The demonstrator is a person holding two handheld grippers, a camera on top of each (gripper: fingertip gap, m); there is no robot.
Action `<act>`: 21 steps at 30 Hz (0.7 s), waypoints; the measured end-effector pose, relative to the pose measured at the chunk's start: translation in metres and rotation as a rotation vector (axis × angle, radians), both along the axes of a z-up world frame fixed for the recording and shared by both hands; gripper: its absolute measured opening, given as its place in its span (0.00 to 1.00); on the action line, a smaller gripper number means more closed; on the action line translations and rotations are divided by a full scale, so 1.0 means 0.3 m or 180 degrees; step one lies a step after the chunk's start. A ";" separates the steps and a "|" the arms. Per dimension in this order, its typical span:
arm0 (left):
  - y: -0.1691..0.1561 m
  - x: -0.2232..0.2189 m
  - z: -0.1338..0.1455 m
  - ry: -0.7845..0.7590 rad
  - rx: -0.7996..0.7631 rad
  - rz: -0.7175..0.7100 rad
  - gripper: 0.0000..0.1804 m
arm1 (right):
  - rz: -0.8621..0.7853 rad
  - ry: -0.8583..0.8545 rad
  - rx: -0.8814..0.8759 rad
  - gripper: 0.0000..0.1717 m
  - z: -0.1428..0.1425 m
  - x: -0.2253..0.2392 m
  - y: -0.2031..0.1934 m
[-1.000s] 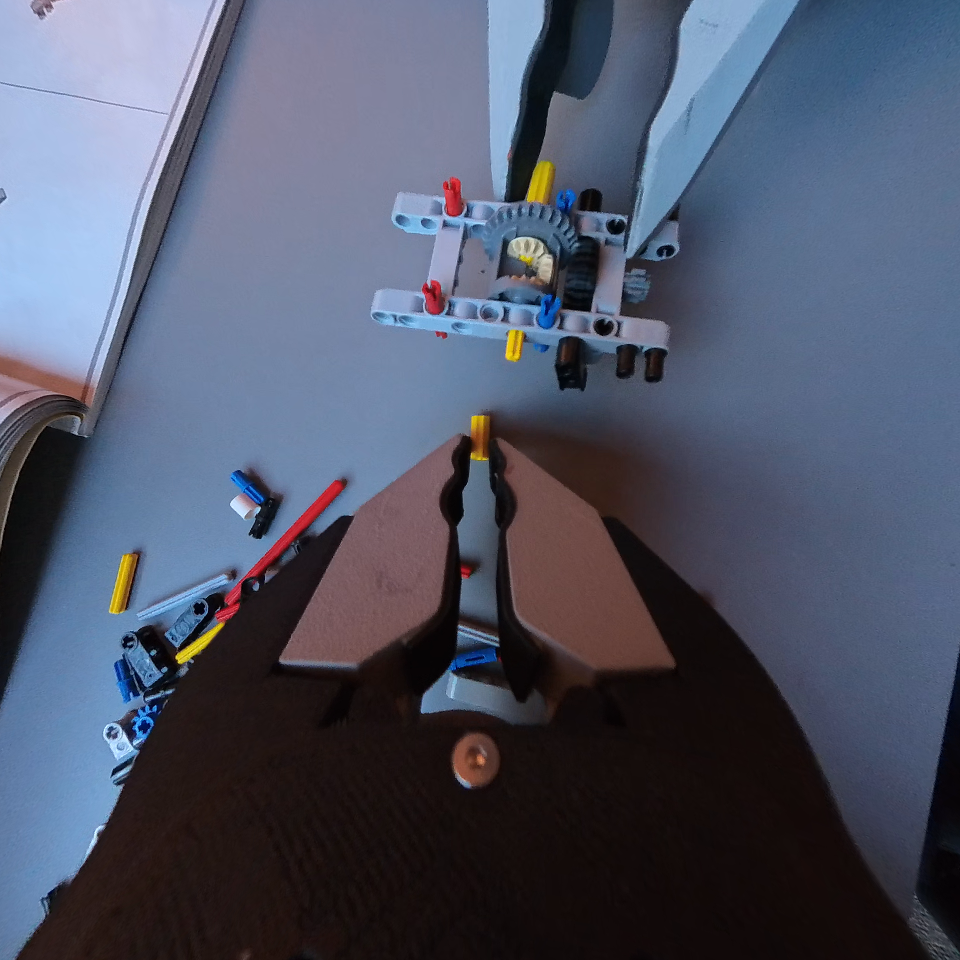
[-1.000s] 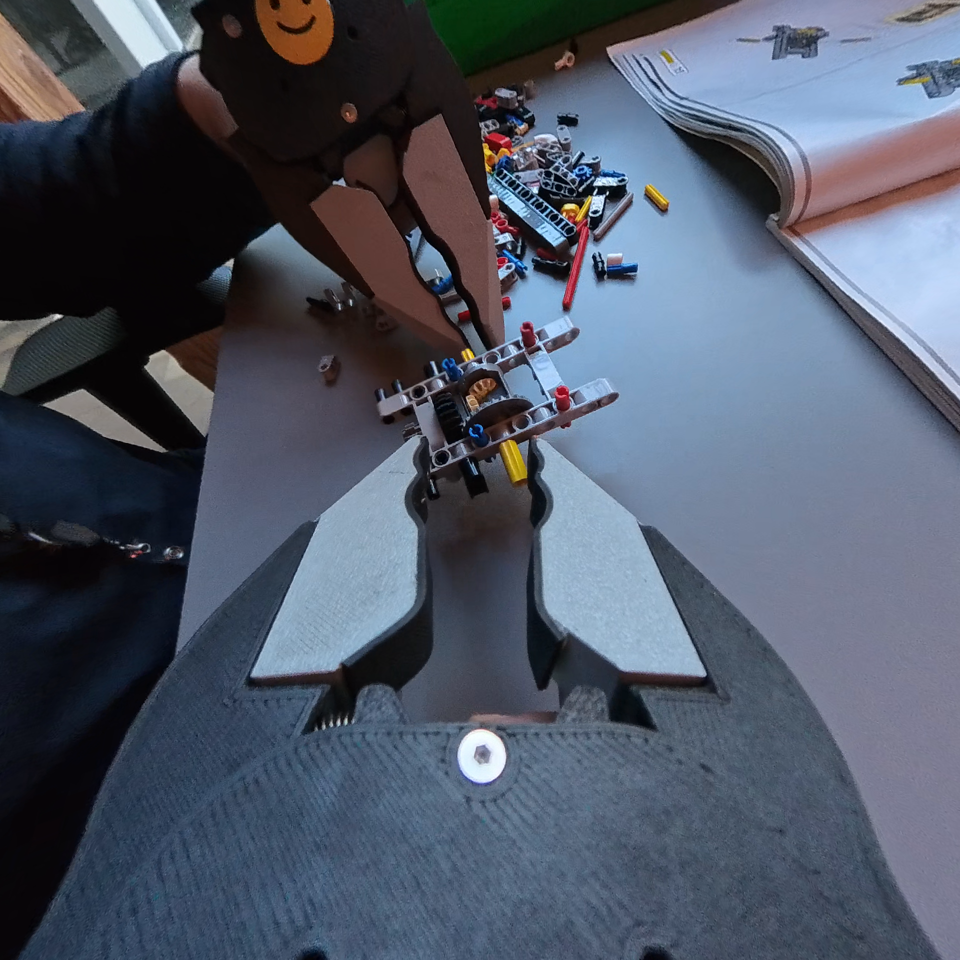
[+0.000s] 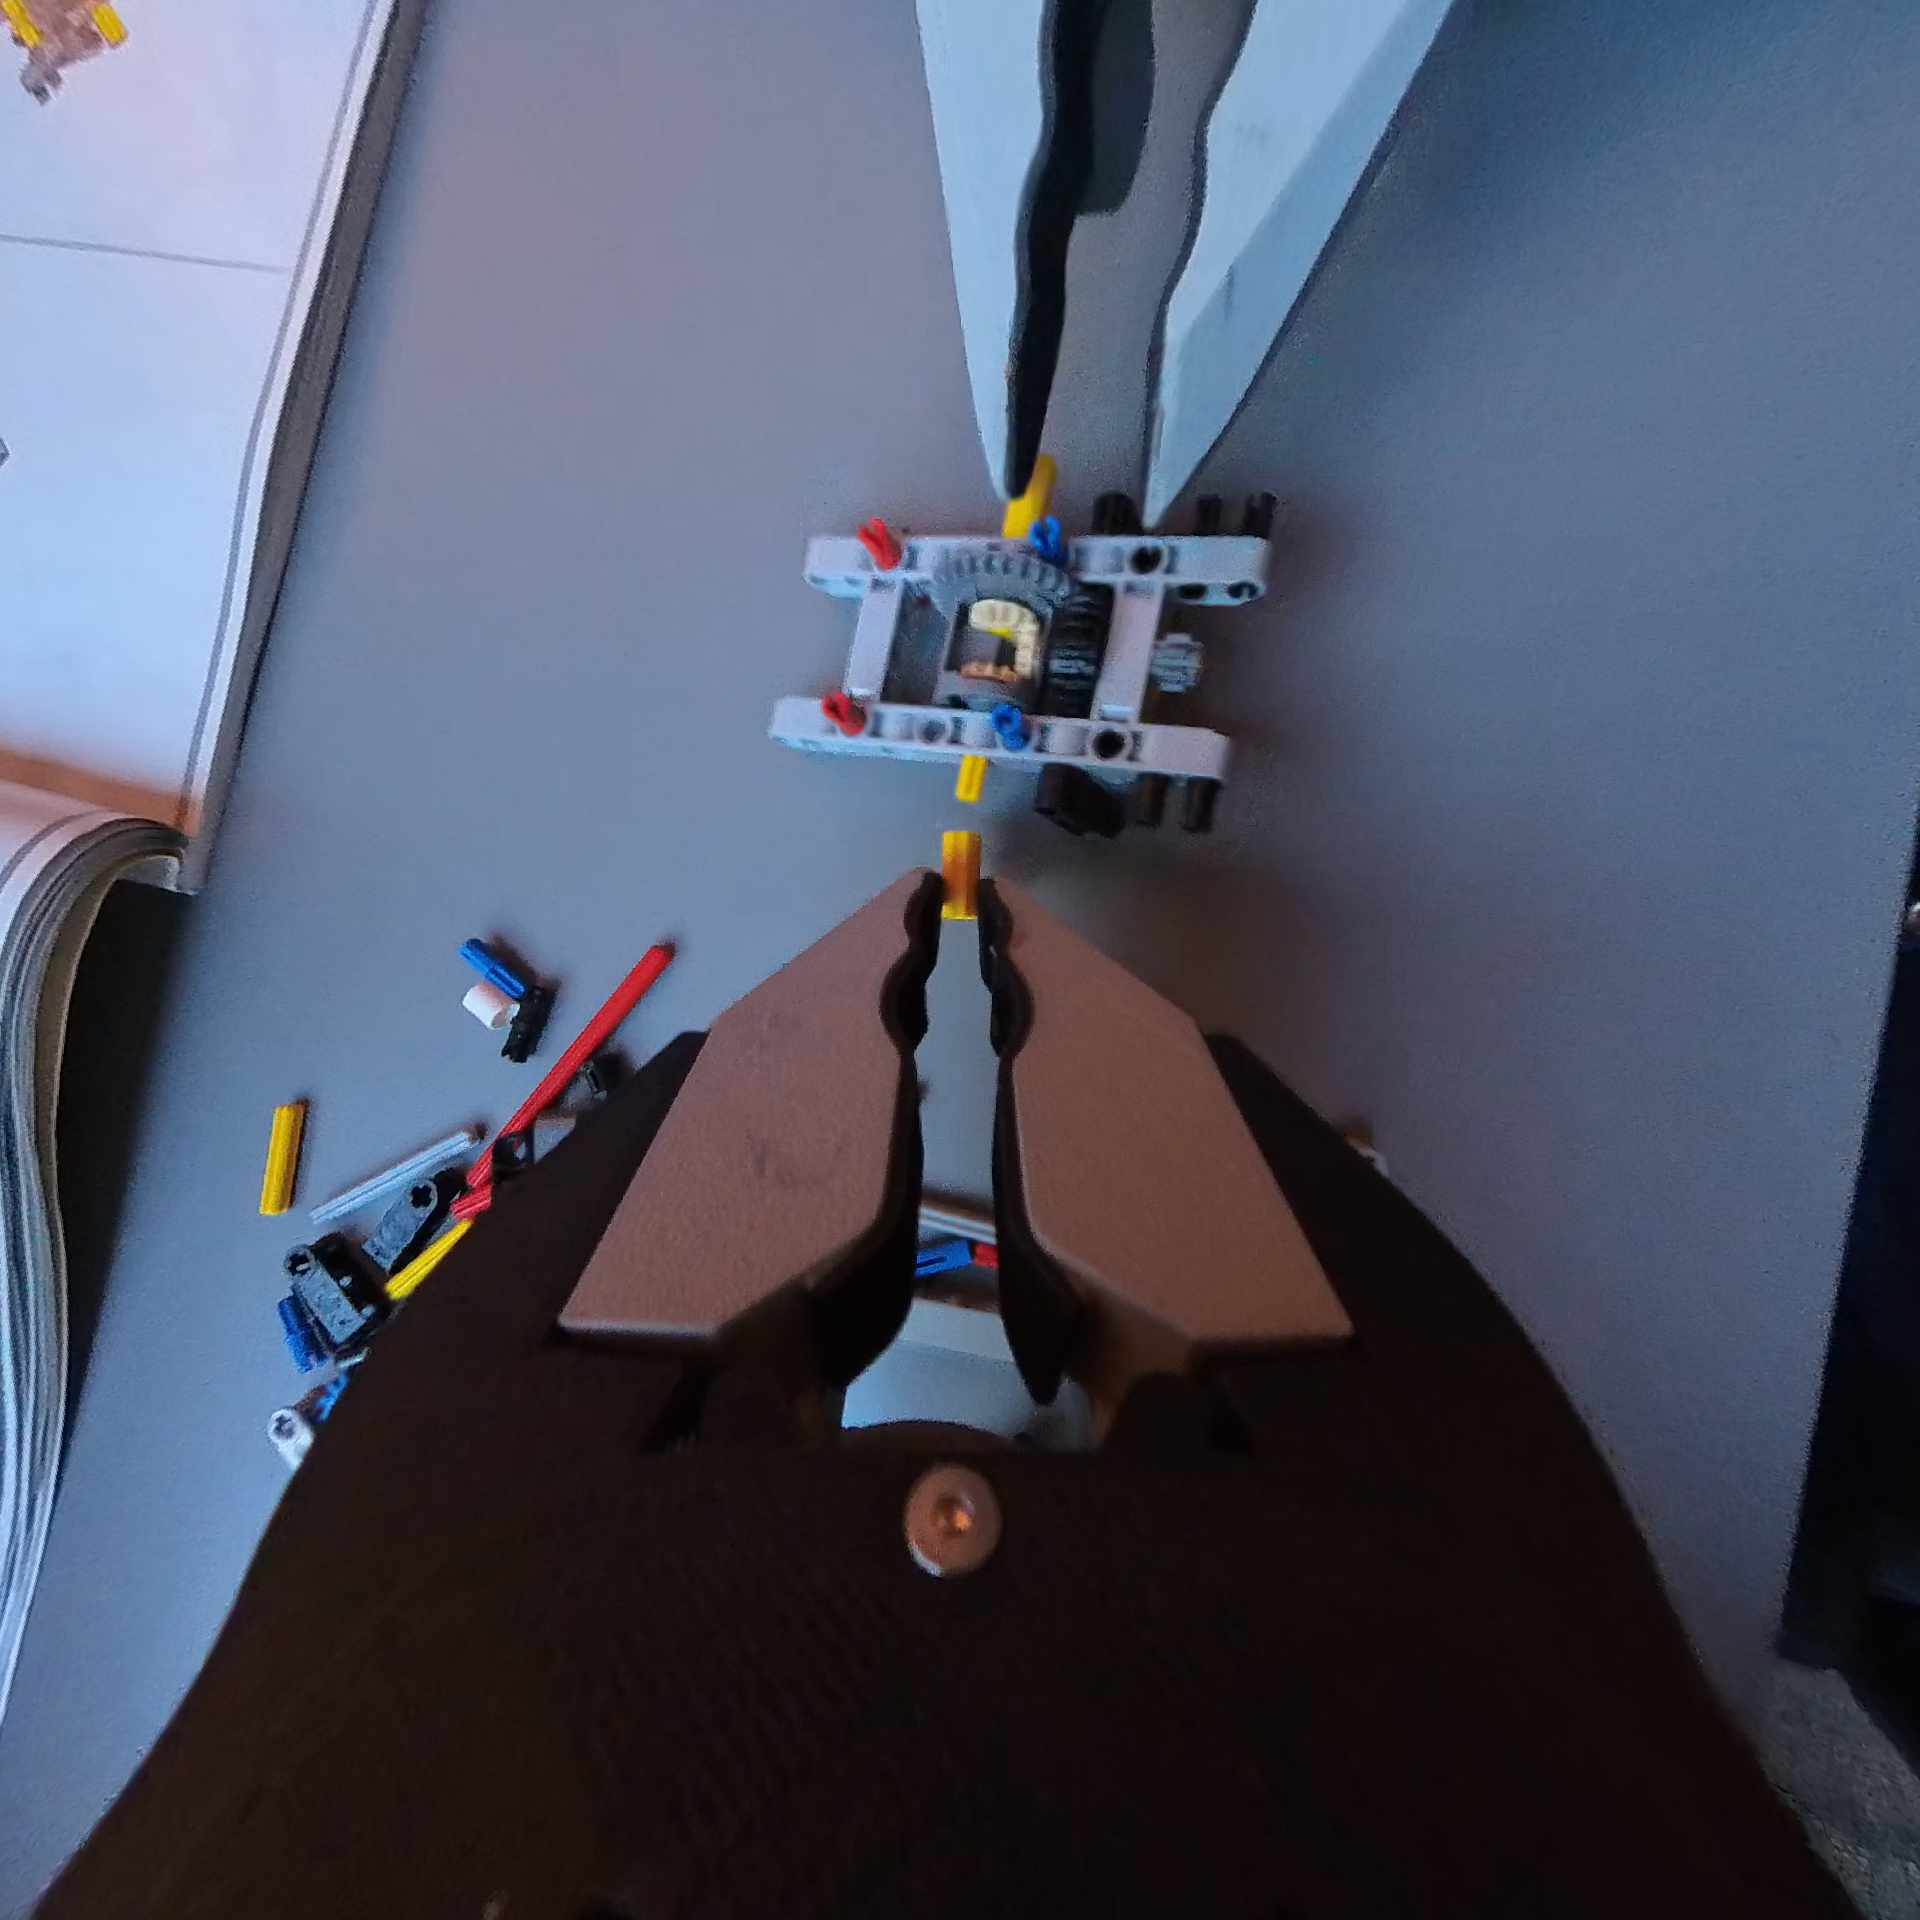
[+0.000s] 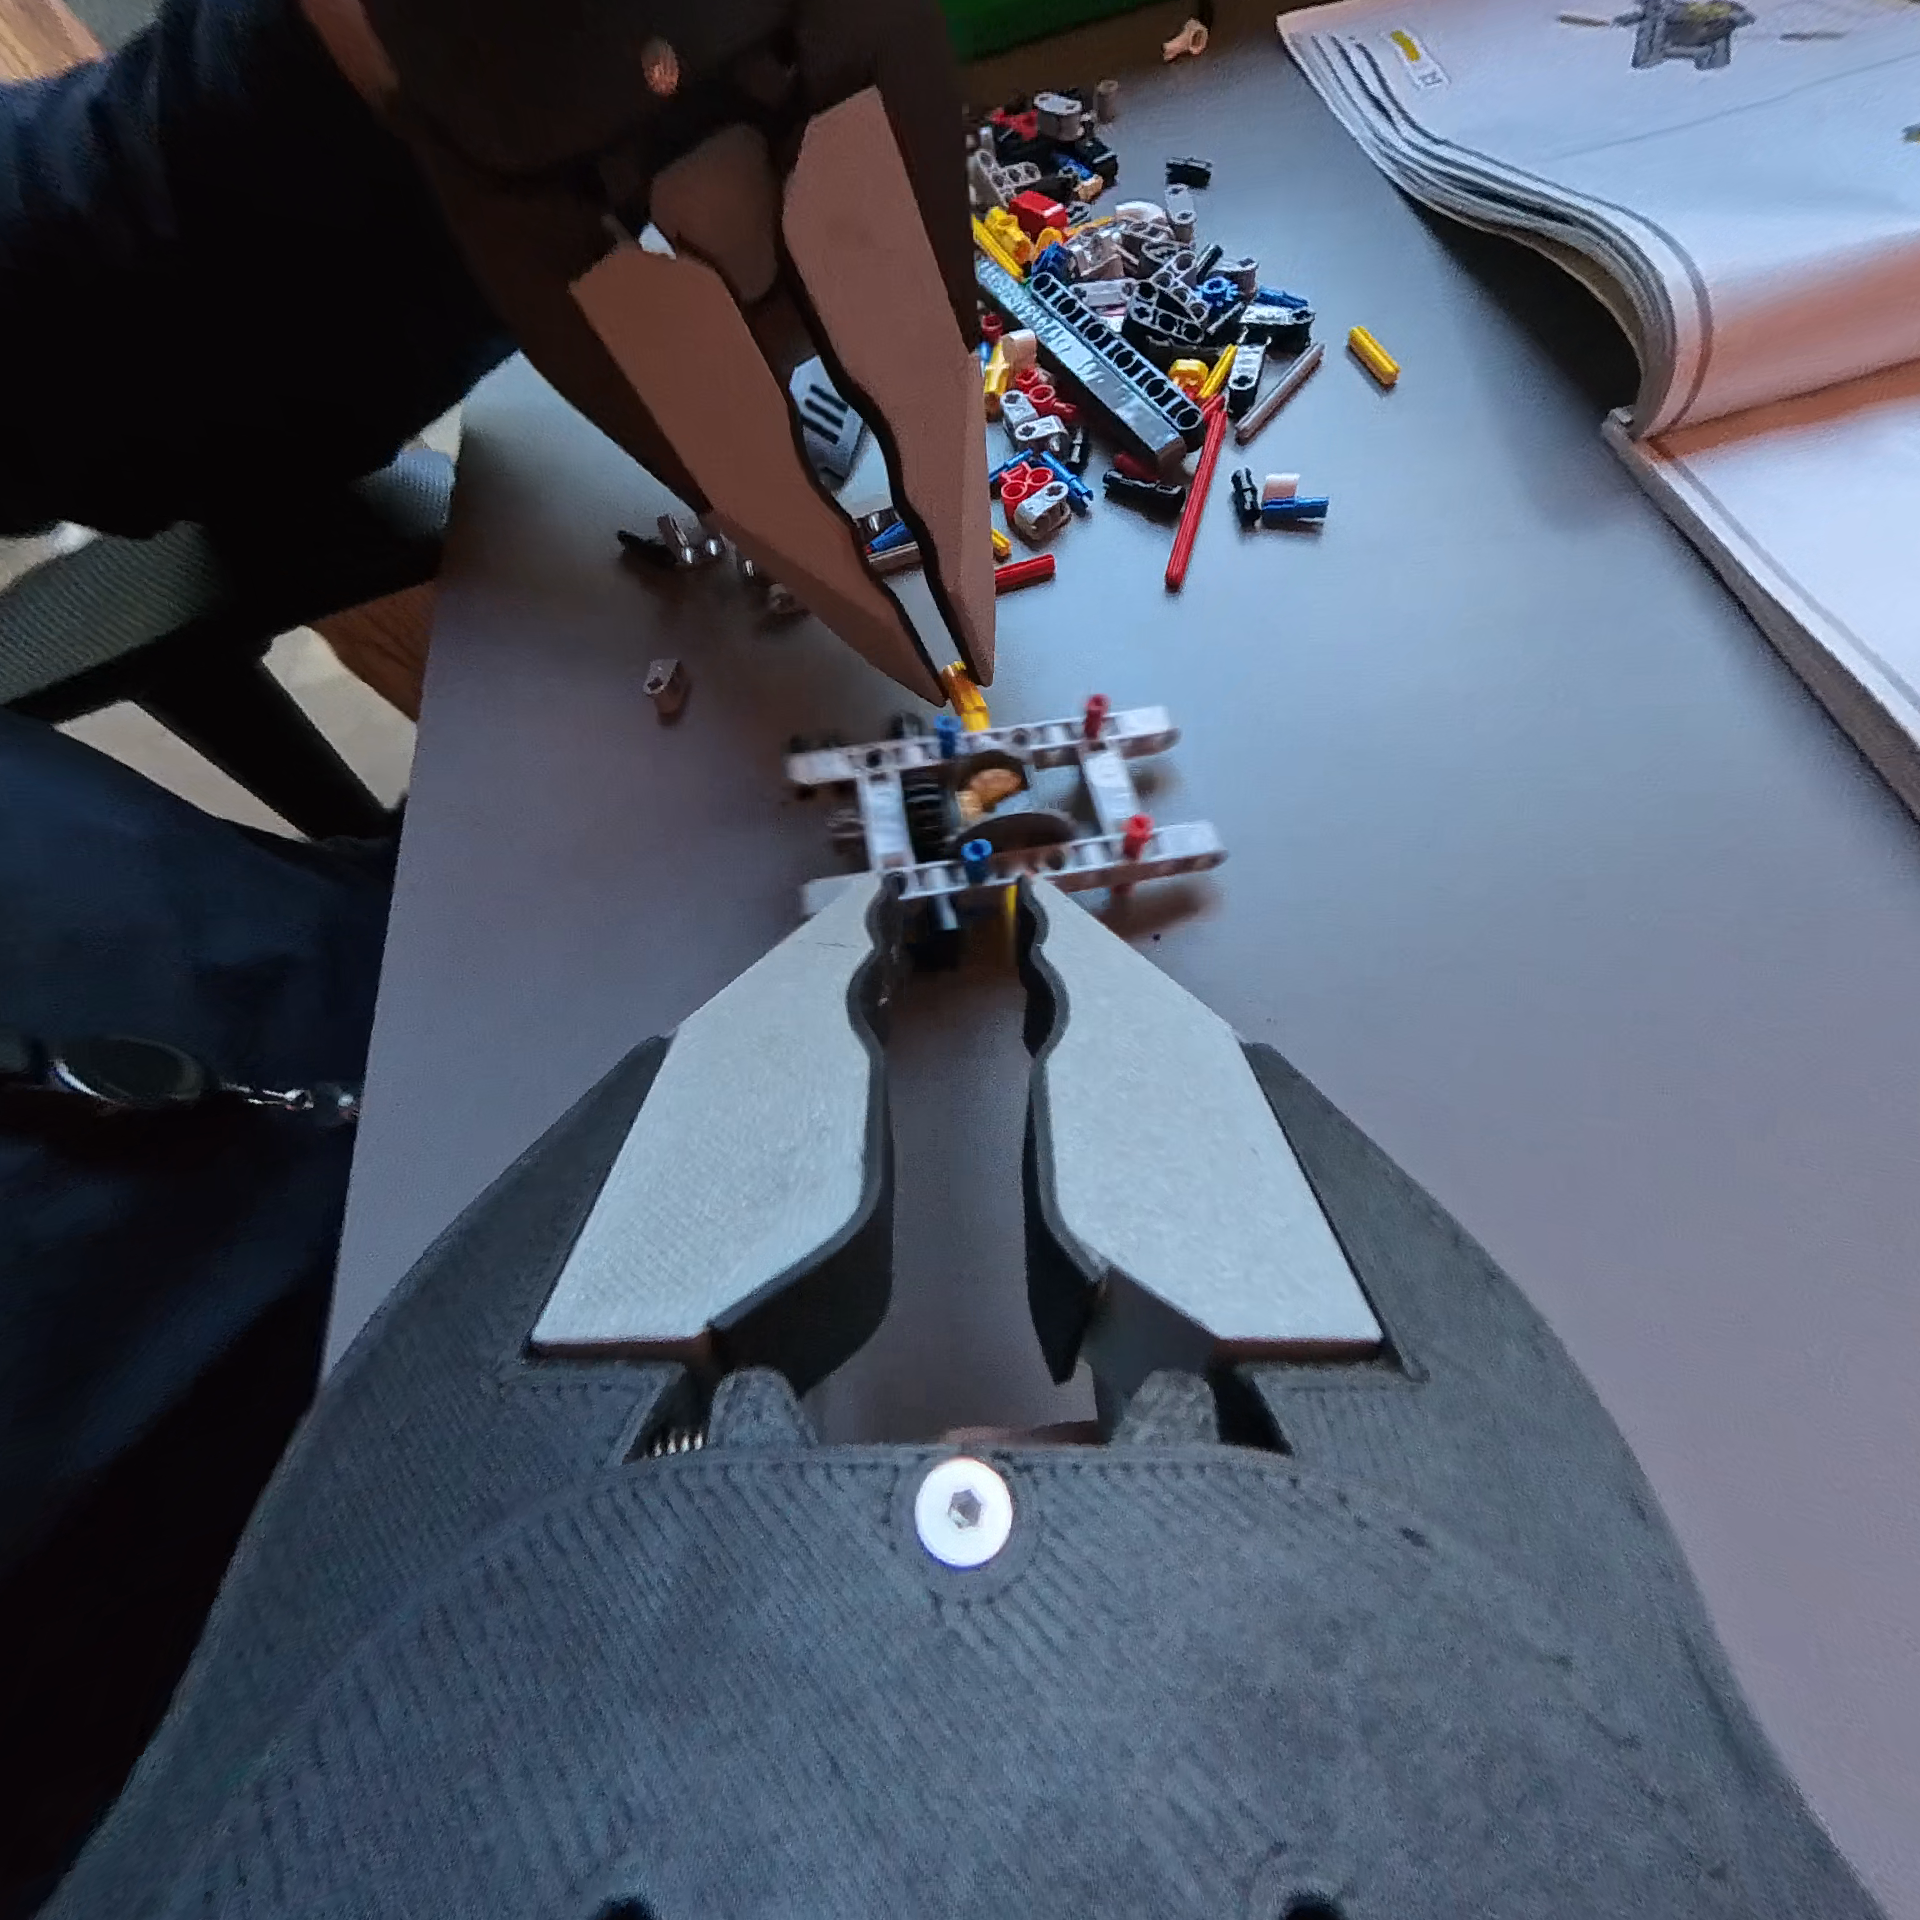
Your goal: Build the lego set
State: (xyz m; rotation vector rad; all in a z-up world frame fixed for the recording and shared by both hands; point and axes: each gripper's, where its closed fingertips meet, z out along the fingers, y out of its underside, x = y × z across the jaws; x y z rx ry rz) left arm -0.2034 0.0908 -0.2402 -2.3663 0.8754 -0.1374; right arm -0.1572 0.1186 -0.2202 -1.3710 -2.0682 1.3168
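Two hand-held grippers are working: left pinching a light, stiff yellow pin, right closing around the rigid frame's pegs.

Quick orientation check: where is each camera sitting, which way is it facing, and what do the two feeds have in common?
Left wrist view: rides the left gripper, looking down its brown fingers, which pinch a yellow piece, toward the grey gear frame; right gripper beyond.
Right wrist view: rides the right gripper, facing the opposite way over the frame to the loose parts pile; a dark sleeve shows.
Shared: frame, both grippers, open booklet, grey table.
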 end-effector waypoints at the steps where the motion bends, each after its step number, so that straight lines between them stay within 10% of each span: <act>1: -0.003 -0.005 -0.004 0.0053 -0.0012 -0.0006 0.02 | -0.0003 -0.0006 -0.0047 0.12 0.003 0.000 0.001; 12: 0.015 -0.024 0.012 0.0190 0.0050 -0.0032 0.02 | -0.0078 -0.0553 -0.0471 0.28 -0.046 0.003 0.002; 21: 0.015 -0.036 0.006 0.0356 0.0070 -0.0197 0.02 | -0.0110 -0.0870 -0.1191 0.17 -0.037 -0.016 0.003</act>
